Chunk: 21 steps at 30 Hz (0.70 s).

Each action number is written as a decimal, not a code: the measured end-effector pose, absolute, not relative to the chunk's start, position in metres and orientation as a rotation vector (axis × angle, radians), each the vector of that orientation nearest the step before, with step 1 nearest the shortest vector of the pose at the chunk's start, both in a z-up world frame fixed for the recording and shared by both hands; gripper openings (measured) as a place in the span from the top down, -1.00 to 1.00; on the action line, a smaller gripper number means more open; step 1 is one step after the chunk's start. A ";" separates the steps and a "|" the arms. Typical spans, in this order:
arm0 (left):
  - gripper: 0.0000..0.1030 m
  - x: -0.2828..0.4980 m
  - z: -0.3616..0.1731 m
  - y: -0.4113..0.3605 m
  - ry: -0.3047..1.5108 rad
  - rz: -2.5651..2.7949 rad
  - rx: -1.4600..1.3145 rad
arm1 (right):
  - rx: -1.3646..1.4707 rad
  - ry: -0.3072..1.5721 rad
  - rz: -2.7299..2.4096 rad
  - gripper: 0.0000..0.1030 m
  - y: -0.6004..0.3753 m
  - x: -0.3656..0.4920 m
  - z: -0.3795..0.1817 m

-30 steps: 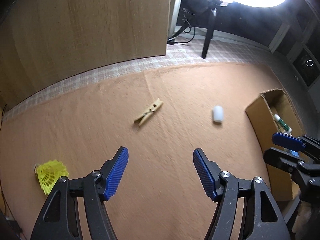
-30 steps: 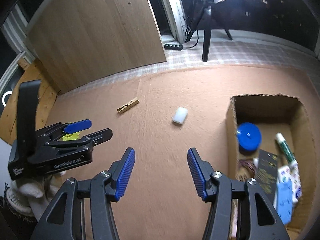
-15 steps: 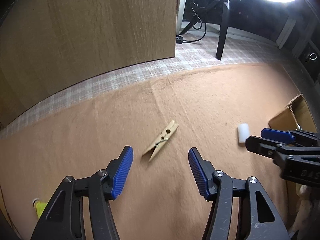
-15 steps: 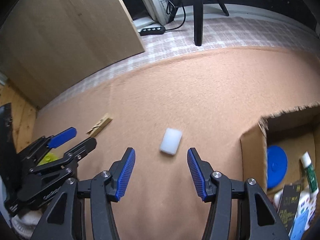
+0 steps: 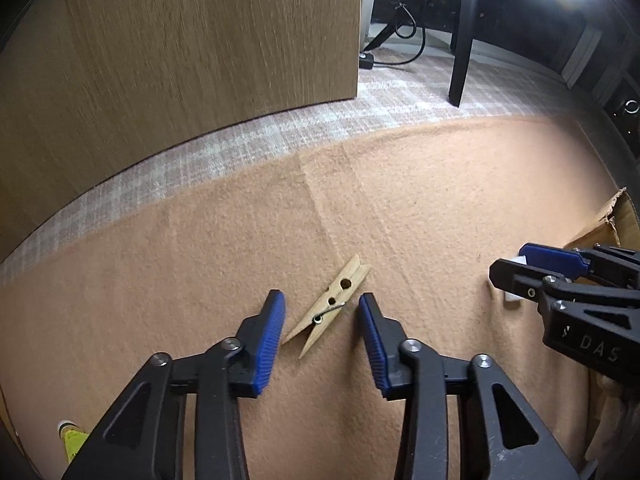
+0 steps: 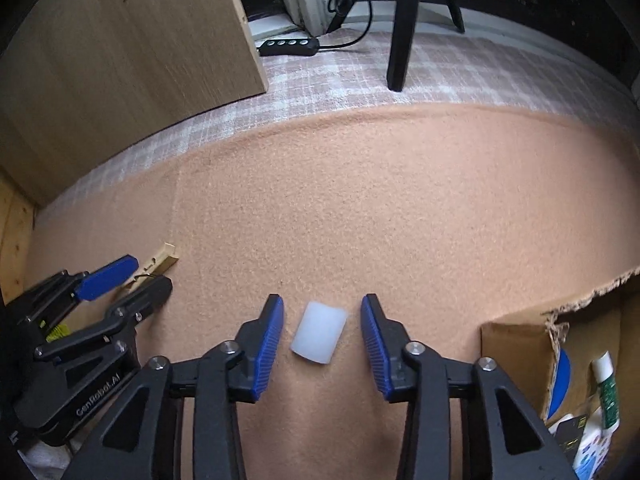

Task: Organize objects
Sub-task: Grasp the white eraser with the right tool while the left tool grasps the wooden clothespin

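Clothespin [image 5: 328, 306] and white block [image 6: 319, 332] both lie loose on the orange felt [image 6: 380, 208]. Left gripper [image 5: 321, 320] fingers closing around the pin, not yet touching. Right gripper [image 6: 322, 322] fingers closing astride the block, gaps either side. Cardboard box [image 6: 516, 340] already holds several items; these two remain, plus a yellow thing [image 5: 74, 442] at the edge.

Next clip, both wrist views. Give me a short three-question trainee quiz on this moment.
1. True or false: the wooden clothespin lies inside the cardboard box.
2. What sits between the right gripper pads? A) yellow shuttlecock B) white block C) blue lid
3. Fill in: the left gripper straddles the ____.

Key: 1. False, it lies on the orange mat. 2. B; jaws closing, pads not yet touching. 3. Clothespin.
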<state>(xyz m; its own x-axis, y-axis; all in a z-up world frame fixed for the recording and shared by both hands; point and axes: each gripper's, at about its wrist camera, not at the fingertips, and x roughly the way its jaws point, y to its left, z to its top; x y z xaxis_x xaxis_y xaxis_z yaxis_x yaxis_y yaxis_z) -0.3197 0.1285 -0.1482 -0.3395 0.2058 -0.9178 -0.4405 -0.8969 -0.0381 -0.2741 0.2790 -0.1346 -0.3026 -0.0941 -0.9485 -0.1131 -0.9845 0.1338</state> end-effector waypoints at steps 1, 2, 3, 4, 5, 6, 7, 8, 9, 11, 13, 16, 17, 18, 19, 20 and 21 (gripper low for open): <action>0.35 -0.321 -0.148 0.129 0.303 2.270 -1.508 | -1.848 0.252 2.513 0.44 0.277 -0.274 -0.135; 0.38 -0.322 -0.149 0.129 0.300 2.272 -1.510 | -1.849 0.228 2.515 0.47 0.276 -0.274 -0.135; 0.40 -0.323 -0.149 0.129 0.302 2.276 -1.511 | -1.846 0.205 2.517 0.49 0.274 -0.274 -0.135; 0.47 -0.323 -0.149 0.130 0.305 2.279 -1.511 | -1.843 0.188 2.519 0.51 0.273 -0.274 -0.135; 0.53 -0.323 -0.150 0.131 0.311 2.280 -1.509 | -1.839 0.168 2.523 0.51 0.271 -0.273 -0.135; 0.65 -0.322 -0.150 0.132 0.315 2.279 -1.507 | -1.836 0.157 2.525 0.54 0.271 -0.272 -0.135; 0.74 -0.322 -0.150 0.133 0.317 2.277 -1.507 | -1.830 0.133 2.530 0.58 0.269 -0.271 -0.135; 0.74 -0.321 -0.150 0.134 0.321 2.277 -1.508 | -1.828 0.121 2.534 0.59 0.268 -0.270 -0.135; 0.74 -0.320 -0.150 0.133 0.320 2.279 -1.508 | -1.826 0.104 2.541 0.62 0.267 -0.268 -0.135; 0.74 -0.317 -0.150 0.131 0.297 2.279 -1.513 | -1.823 0.099 2.553 0.66 0.267 -0.264 -0.134; 0.74 -0.311 -0.150 0.127 0.269 2.275 -1.520 | -1.820 0.107 2.568 0.69 0.269 -0.257 -0.133; 0.74 -0.296 -0.150 0.120 0.237 2.271 -1.524 | -1.830 0.134 2.590 0.71 0.272 -0.245 -0.132; 0.74 -0.290 -0.150 0.117 0.227 2.269 -1.526 | -1.837 0.154 2.597 0.71 0.274 -0.240 -0.131; 0.74 -0.282 -0.150 0.115 0.220 2.266 -1.527 | -1.840 0.167 2.603 0.71 0.276 -0.237 -0.132; 0.74 -0.276 -0.149 0.113 0.215 2.264 -1.529 | -1.840 0.173 2.608 0.71 0.277 -0.234 -0.132; 0.74 -0.268 -0.149 0.111 0.207 2.259 -1.532 | -1.843 0.181 2.615 0.71 0.278 -0.228 -0.132; 0.74 -0.263 -0.149 0.110 0.202 2.258 -1.532 | -1.843 0.185 2.618 0.71 0.279 -0.225 -0.132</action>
